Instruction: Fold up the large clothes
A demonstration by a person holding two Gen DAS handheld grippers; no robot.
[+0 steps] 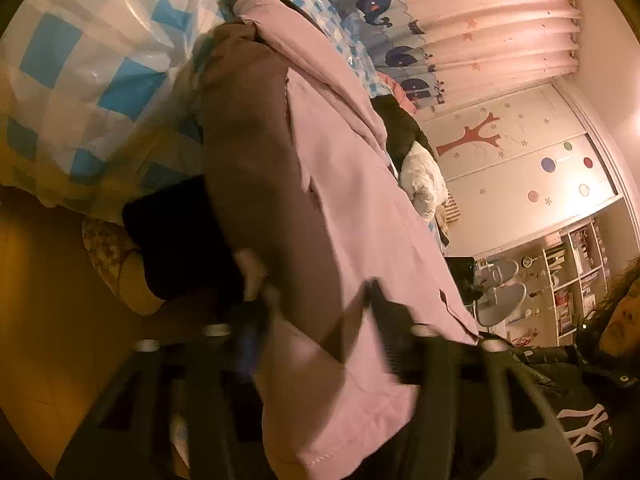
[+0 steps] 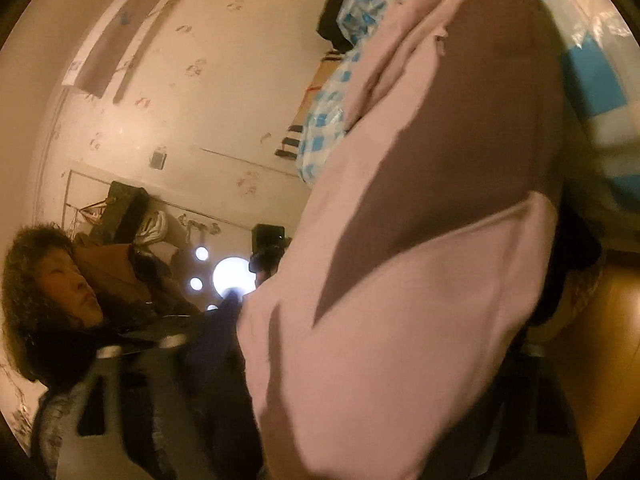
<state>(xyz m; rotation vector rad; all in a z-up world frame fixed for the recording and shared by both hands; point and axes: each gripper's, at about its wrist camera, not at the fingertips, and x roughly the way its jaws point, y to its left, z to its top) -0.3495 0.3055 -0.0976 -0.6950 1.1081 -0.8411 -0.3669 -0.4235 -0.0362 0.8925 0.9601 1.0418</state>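
Note:
A large pink and brown garment (image 1: 340,168) hangs stretched between both grippers and the bed. In the left wrist view my left gripper (image 1: 320,320) is shut on the garment's lower edge, cloth draped over its black fingers (image 1: 394,332). In the right wrist view the same garment (image 2: 400,280) fills the middle and covers my right gripper (image 2: 360,360); only one dark finger (image 2: 216,344) shows at the left, pressed against the cloth. The gripper looks shut on the garment.
A blue and white checked plastic sheet (image 1: 80,80) covers the bed. Dark and white clothes (image 1: 416,152) lie piled at its far end. The person in a black jacket (image 1: 580,400) stands close by. Shelves (image 1: 572,272) and the wooden floor (image 1: 48,300) lie beyond.

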